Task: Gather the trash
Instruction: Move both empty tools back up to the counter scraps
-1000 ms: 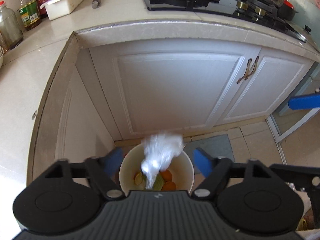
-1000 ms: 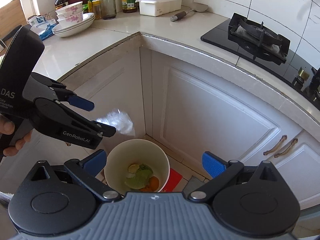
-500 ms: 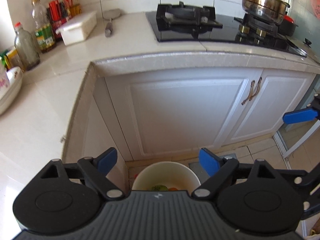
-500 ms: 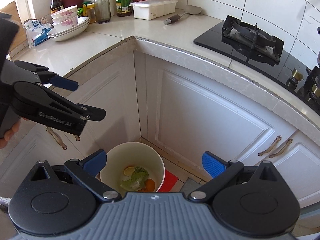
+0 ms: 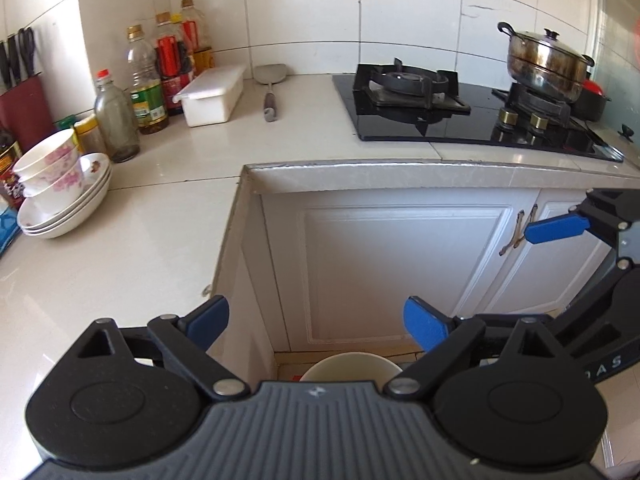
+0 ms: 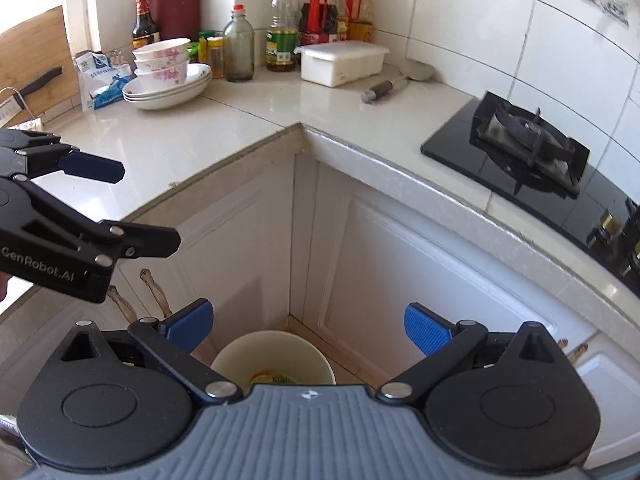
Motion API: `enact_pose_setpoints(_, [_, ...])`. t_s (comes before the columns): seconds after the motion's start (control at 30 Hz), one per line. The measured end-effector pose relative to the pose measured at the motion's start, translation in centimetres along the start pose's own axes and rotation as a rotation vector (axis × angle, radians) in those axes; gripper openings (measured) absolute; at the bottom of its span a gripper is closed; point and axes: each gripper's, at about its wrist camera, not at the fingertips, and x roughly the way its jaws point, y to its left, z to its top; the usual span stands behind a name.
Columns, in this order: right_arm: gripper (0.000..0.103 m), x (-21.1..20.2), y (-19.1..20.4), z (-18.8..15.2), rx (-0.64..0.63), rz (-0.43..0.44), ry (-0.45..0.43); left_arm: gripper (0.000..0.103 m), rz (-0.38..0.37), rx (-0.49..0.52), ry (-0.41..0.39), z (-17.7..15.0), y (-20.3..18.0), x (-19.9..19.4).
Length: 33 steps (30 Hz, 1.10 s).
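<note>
A cream trash bin [image 6: 276, 354] stands on the floor in the inner corner of the counter, with yellow and green scraps [image 6: 272, 379] inside. Only its rim [image 5: 352, 364] shows in the left wrist view. My left gripper [image 5: 316, 320] is open and empty, above the bin. It also shows at the left of the right wrist view [image 6: 148, 208]. My right gripper [image 6: 308, 326] is open and empty above the bin. One blue pad [image 5: 556, 229] of it shows at the right of the left wrist view.
An L-shaped counter [image 5: 120, 248] carries stacked bowls and plates [image 5: 64, 196], several bottles [image 5: 148, 80], a white box [image 5: 212, 94] and a spatula [image 5: 272, 92]. A gas hob [image 5: 460, 112] holds a steel pot [image 5: 544, 64]. White cabinet doors [image 5: 400, 268] stand below.
A white crumpled bag left my left gripper and fell into the bin. Both grippers have since risen and tilted up, so the countertop fills more of both views.
</note>
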Motion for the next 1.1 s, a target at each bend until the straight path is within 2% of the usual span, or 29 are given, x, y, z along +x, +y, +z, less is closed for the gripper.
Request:
enact_pose_setpoints(0.1, [0.103,0.4,0.8,1.0,-0.028,0.021,-0.011,0.094,0.025,-0.021,-0.007,-0.6,1.2,-1.0])
enact_pose_setpoints(0.23, [0.103,1.0,2.4,2.5,-0.078,0.061,-0.026,0.100,0.104,-0.053,-0.008,-1.5,3.1,-2.2])
enact_pose_setpoints(0.53, [0.103,3.1,6.8,5.9,-0.178,0.176,-0.046,0.100,0.260,-0.177,-0.012,-4.1,8.4,-5.1])
enact_pose_setpoints(0.8, [0.103,4.5,11.9,8.7,-0.308,0.270,-0.070,0.100,0.380,-0.272,-0.001,-6.4,13.3,-6.7])
enact_pose_setpoints(1.1, [0.103,7.1,17.9,12.0,-0.394,0.391,-0.088,0.100,0.518,-0.396,0.037,-9.1,20.3,-7.9])
